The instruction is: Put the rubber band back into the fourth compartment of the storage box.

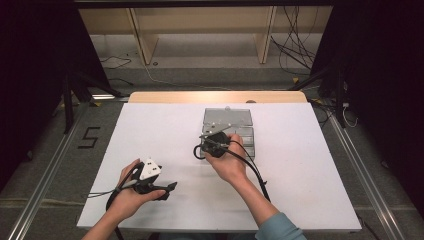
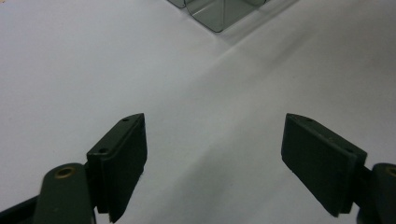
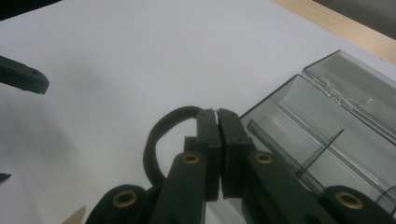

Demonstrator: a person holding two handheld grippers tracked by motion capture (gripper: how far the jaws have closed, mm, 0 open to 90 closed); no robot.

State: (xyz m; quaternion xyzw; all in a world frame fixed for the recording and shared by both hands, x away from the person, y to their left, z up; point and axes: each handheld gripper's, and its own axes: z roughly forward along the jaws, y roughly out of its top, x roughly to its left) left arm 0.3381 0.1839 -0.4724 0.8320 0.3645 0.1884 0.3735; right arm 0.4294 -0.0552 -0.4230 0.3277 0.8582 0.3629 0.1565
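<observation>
My left tool [image 1: 167, 189] rests open and empty, near me on the white tabletop [image 1: 150, 135]. My right tool [image 3: 218, 122] is clamped shut on a thin black elastic hair band [image 3: 156, 140], held just beside the clear smoky plastic compartment box [image 3: 299, 126] with its lid open. The band looks light, soft and floppy, best pinched anywhere along its loop.

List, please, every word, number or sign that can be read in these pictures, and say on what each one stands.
"5": a dark figure marked on the grey floor, left of the table, in the high view; it could also be an "S".
No lettering can be read on the clear plastic box, on the left gripper or on the right gripper.
</observation>
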